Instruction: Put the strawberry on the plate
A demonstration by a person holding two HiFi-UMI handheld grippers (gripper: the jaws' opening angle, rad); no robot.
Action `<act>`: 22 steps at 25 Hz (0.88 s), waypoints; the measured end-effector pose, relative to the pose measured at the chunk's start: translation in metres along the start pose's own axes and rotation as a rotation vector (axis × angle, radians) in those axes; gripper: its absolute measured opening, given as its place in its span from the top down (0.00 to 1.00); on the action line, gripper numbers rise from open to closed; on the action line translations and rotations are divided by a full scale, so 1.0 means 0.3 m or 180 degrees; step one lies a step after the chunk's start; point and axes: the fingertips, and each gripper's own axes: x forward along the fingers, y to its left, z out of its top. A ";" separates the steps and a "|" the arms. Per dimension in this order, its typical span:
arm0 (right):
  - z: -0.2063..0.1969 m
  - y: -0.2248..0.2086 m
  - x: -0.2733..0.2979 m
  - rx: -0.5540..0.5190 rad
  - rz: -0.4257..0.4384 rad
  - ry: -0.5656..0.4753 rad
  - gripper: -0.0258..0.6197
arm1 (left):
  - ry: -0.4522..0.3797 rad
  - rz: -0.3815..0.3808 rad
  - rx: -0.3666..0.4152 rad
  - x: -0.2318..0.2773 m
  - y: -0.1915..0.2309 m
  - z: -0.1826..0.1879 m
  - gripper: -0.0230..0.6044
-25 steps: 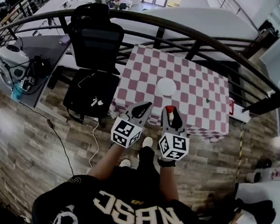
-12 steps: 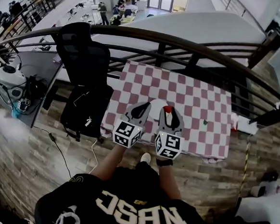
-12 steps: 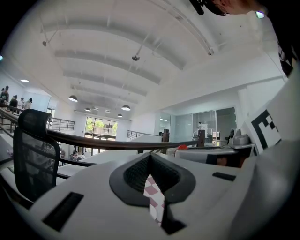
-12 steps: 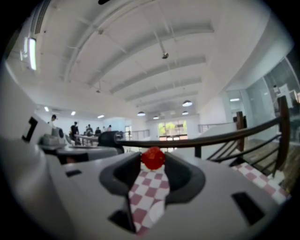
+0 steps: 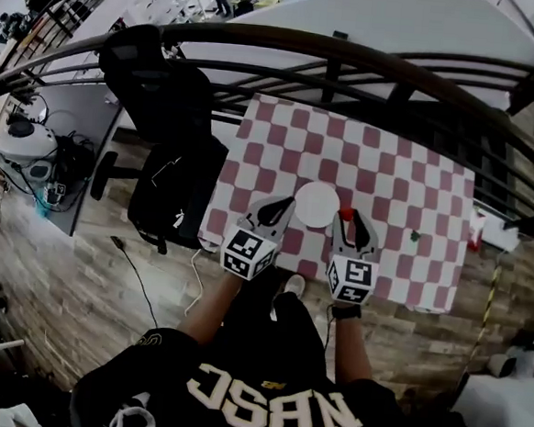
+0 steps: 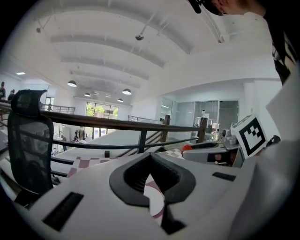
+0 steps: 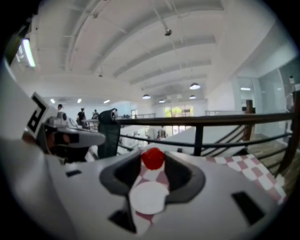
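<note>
- Since half a second ago, your right gripper [image 5: 347,220] has shifted to the right of the white plate [image 5: 316,204], which now shows whole between the two tools.
- Head view: the strawberry [image 5: 345,213] is pinched at the right gripper's tips, just beside the plate's right rim and over the checkered tablecloth [image 5: 407,187]. It is not on the plate. Your left gripper [image 5: 277,209] points at the plate's left rim. A black office chair [image 5: 162,89] stands left of the table.
- Left gripper view: the left gripper [image 6: 151,155] has its jaws pressed together at the tips, with nothing between them. The strawberry [image 6: 186,148] shows at the nose of the other tool.
- Right gripper view: the jaws of the right gripper [image 7: 153,161] clamp the strawberry [image 7: 152,157] at their tips. The plate [image 7: 149,198] shows below it, through the gap between the jaws.
</note>
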 end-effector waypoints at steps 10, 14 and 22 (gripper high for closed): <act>-0.246 -0.083 0.173 -0.0965 0.0523 0.0964 0.71 | 0.0286 -0.0259 -0.0139 0.113 0.163 -0.160 0.94; -0.341 -0.109 0.293 -0.1185 0.0844 0.1346 0.71 | 0.0396 -0.0321 0.0025 0.167 0.199 -0.217 0.94; -0.552 -0.011 0.492 -0.1693 0.1501 0.1813 0.71 | 0.0969 -0.0190 0.0206 0.230 0.241 -0.432 0.94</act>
